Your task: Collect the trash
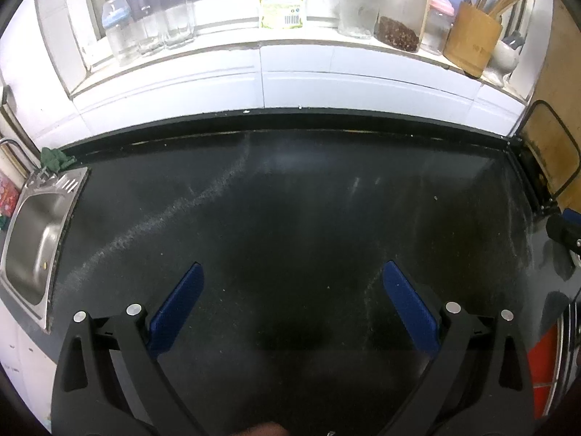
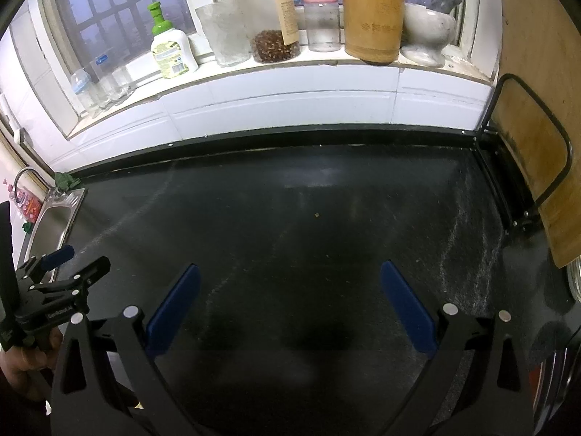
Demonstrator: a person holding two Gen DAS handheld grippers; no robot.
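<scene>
Both tools stand with their blue pads spread wide and nothing between them. The left tool (image 1: 292, 305) hangs low over the dark counter (image 1: 290, 200), pointing toward the tiled back wall; the right tool (image 2: 290, 305) is posed the same way a little further to the right, level and facing the window sill (image 2: 254, 69). In the right wrist view the left tool shows again at the lower left edge, gripped by a hand (image 2: 21, 359), with the steel sink (image 2: 54, 218) just beyond it.

As for the trash itself, almost none can be seen. The only candidate is a small brownish crumb (image 2: 317, 214) lying alone near the middle of the counter, well ahead of the right tool; pale streaks of dust or dried water run across the surface, but those are not something pads can pick up. No bin or bag is in view in either picture, so where trash would go cannot be told.

My judgement is that the collecting is at or near its end: the counter is bare of wrappers, scraps or containers, and neither tool carries anything. What stands on the sill, such as the green-capped bottle (image 2: 170, 51), the glass jar (image 2: 270, 18) and the bamboo utensil holder (image 2: 374, 18), looks like kept household ware and not trash
</scene>
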